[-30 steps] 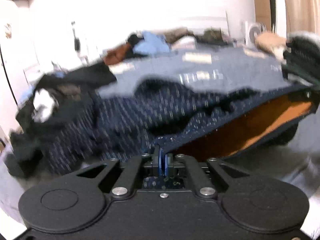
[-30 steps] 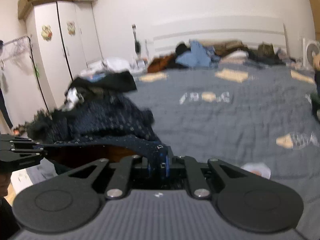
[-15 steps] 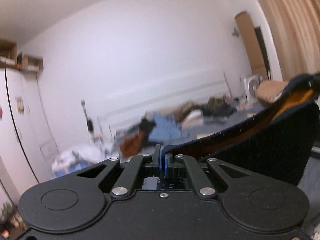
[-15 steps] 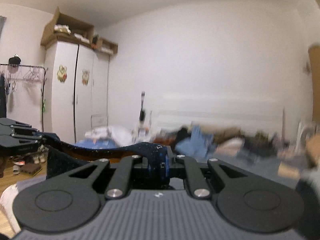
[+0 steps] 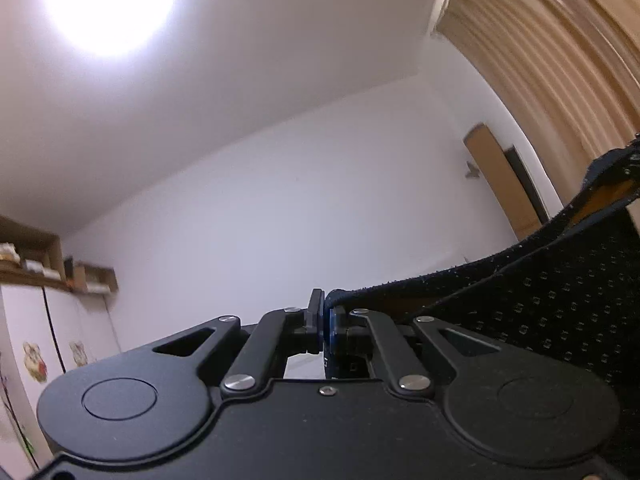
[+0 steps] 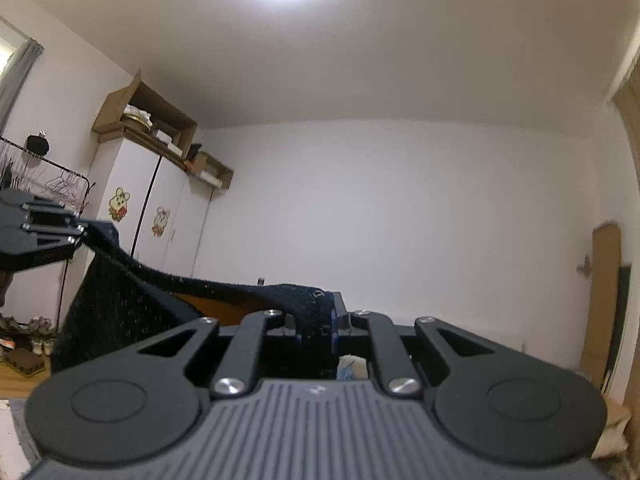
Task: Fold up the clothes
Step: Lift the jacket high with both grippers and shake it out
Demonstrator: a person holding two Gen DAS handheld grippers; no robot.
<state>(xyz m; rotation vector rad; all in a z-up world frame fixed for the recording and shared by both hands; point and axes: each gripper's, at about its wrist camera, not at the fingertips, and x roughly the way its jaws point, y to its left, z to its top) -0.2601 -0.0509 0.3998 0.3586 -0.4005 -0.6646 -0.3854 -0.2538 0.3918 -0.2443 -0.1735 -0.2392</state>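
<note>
Up top, cardboard boxes (image 6: 160, 120) on the wardrobe (image 6: 160, 216) hold indistinct clutter.

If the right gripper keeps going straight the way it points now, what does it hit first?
Probably nothing nearby: past the right gripper, shut on the dark patterned garment, the view shows open air up to the far white wall. Depth is hard to judge.

We see the garment (image 5: 552, 312) as dark knitted cloth, rough and speckled, with a smoother orange lining. The left claw (image 5: 323, 316) looks like matt black plastic with shiny metal screws; the right claw (image 6: 318, 320) has a ribbed grey plastic body. Cardboard boxes (image 6: 152, 116) sit on a glossy white wardrobe (image 6: 160, 216). The curtain (image 5: 560, 60) is pleated beige cloth.
</note>
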